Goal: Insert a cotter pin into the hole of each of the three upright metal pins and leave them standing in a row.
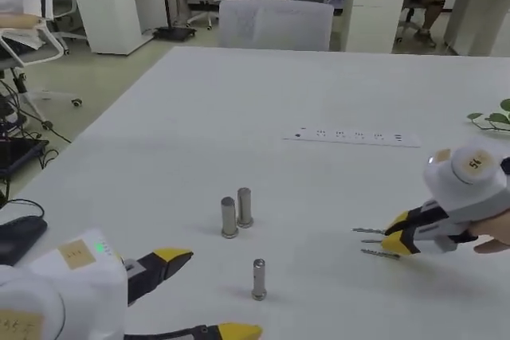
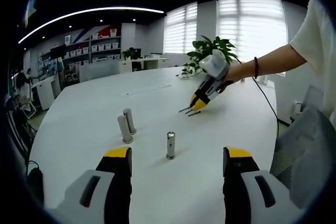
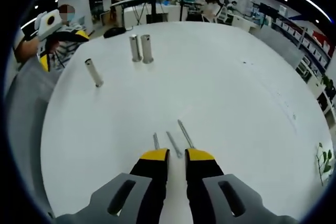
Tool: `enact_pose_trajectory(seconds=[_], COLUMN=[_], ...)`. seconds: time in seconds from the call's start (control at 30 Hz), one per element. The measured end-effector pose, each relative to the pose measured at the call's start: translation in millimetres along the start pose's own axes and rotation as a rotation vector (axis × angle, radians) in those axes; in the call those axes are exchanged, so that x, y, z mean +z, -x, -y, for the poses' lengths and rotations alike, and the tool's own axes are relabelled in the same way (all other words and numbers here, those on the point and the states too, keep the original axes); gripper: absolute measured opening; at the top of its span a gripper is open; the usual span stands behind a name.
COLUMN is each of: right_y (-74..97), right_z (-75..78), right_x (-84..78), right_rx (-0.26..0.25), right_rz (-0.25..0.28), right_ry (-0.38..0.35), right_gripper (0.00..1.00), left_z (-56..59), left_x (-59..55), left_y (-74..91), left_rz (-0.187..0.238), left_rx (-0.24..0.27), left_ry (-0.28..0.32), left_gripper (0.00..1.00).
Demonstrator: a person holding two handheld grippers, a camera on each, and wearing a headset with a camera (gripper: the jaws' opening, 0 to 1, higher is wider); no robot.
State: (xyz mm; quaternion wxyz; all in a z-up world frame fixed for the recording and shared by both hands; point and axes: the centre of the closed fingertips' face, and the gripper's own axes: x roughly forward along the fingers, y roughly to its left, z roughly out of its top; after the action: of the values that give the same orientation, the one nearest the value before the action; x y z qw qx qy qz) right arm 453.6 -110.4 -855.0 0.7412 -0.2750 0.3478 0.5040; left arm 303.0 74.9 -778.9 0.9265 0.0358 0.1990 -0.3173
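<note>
The left tongs (image 1: 205,294) (image 2: 178,155) sit at 7 o'clock in the head view. Their jaws are spread wide with nothing between them, and the yellow tips hang over the white table (image 1: 239,109). Just beyond the tips, toward 1 o'clock, the lone post (image 1: 259,279) (image 2: 170,145) stands upright, clear of both jaws. Farther up the table, at about 11 o'clock from it, the second post (image 1: 229,218) and the third post (image 1: 245,207) stand upright side by side, very close together.

The right tongs (image 1: 396,236) (image 3: 177,155) come in at 4 o'clock in the head view, held by a hand (image 1: 496,238) and pointing toward 9 o'clock, well apart from all three posts. The jaws are drawn narrow, leaving only a slim gap. Three cotter pins (image 1: 370,232) (image 3: 174,144) fan out right at the tips. The middle one runs into the gap, but I cannot tell whether the jaws pinch it or whether the pins simply lie on the table. None of the posts carries a pin.

Beyond, at 1 o'clock in the head view, a flat power strip (image 1: 351,137) lies on the table. Green leaves (image 1: 494,117) show at the 3 o'clock edge, and a grey chair (image 1: 275,25) stands at the far side at 12 o'clock.
</note>
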Motion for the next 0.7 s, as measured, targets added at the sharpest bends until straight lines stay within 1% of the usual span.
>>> enact_pose_trajectory(seconds=[0.07, 0.13, 0.2, 0.27, 0.3, 0.33, 0.4, 0.43, 0.57, 0.6, 0.7], right_y=[-0.7, -1.5, -3.4, -4.7, -5.7, -6.3, -8.2, -8.1, -8.3, -8.3, -8.7], right_z=[0.4, 2.0, 1.4, 3.2, 3.9, 3.4, 1.1, 0.7, 0.3, 0.5, 0.1], right_x=[-0.7, -4.8, -5.4, -6.5, -5.5, -4.5, -5.8, -4.0, -4.8, -5.4, -5.3], right_rx=[0.007, 0.014, 0.039, 0.042, 0.043, 0.049, 0.070, 0.076, 0.101, 0.107, 0.107], right_rz=[-0.019, -0.058, -0.069, -0.089, -0.091, -0.090, -0.112, -0.114, -0.159, -0.182, -0.226], right_ry=[0.017, 0.046, 0.052, 0.071, 0.074, 0.074, 0.085, 0.093, 0.119, 0.137, 0.185], right_gripper=[0.14, 0.14, 0.14, 0.13, 0.13, 0.13, 0.12, 0.11, 0.11, 0.10, 0.09], left_z=[0.7, 1.6, 2.0, 1.8, 1.7, 1.8, 2.0, 2.3, 1.2, 1.0, 2.1], left_x=[-0.4, -0.7, 0.0, 1.2, 1.4, 1.4, 2.1, 2.8, 2.9, 3.0, 3.7], left_y=[-0.2, 0.0, 0.7, 1.6, 2.3, 2.6, 3.7, 4.2, 5.7, 6.0, 6.8], left_rz=[0.000, -0.003, -0.002, 0.002, 0.000, -0.002, -0.003, -0.002, -0.018, -0.022, -0.025], left_rx=[-0.002, -0.005, -0.006, -0.005, -0.003, -0.003, -0.003, -0.003, 0.000, -0.001, -0.006], left_ry=[0.005, -0.001, -0.001, 0.001, 0.001, 0.001, 0.001, 0.001, -0.010, -0.010, -0.008], left_gripper=[0.70, 0.70, 0.70, 0.70, 0.70, 0.70, 0.70, 0.70, 0.71, 0.71, 0.71])
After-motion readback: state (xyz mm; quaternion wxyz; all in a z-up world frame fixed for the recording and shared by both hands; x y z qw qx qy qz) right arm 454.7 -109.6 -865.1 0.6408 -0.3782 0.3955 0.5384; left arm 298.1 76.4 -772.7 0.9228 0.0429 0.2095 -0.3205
